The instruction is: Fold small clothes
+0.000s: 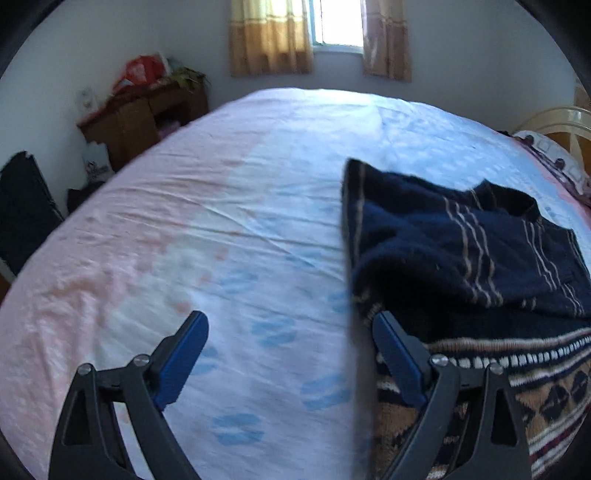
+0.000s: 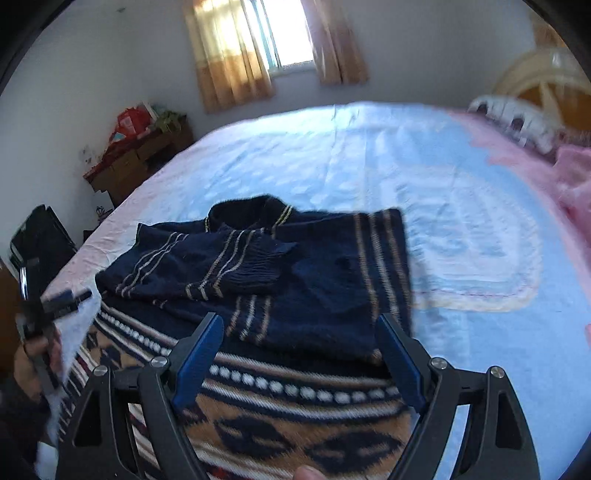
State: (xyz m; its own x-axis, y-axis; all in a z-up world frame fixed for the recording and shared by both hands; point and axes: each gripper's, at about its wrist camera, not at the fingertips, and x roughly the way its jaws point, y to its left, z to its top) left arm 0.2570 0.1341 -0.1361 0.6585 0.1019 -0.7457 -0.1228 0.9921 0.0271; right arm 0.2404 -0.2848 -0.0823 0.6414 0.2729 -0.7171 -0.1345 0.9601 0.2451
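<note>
A navy knitted sweater [image 2: 314,273] with tan stripes and a patterned tan band lies on the bed, its sleeves folded in over the body. In the left wrist view the sweater [image 1: 461,258] fills the right side. My left gripper [image 1: 291,321] is open and empty, its right finger over the sweater's left edge, its left finger over bare sheet. My right gripper [image 2: 299,325] is open and empty above the sweater's patterned lower part. The left gripper [image 2: 62,299] also shows at the far left of the right wrist view, held in a hand.
The bed sheet [image 1: 221,221] is pale blue and pink, wrinkled. A wooden cabinet [image 1: 144,118] with clutter stands at the far left wall. A curtained window [image 1: 332,29] is behind the bed. A pink blanket [image 2: 576,177] and a cream headboard [image 2: 535,77] lie right.
</note>
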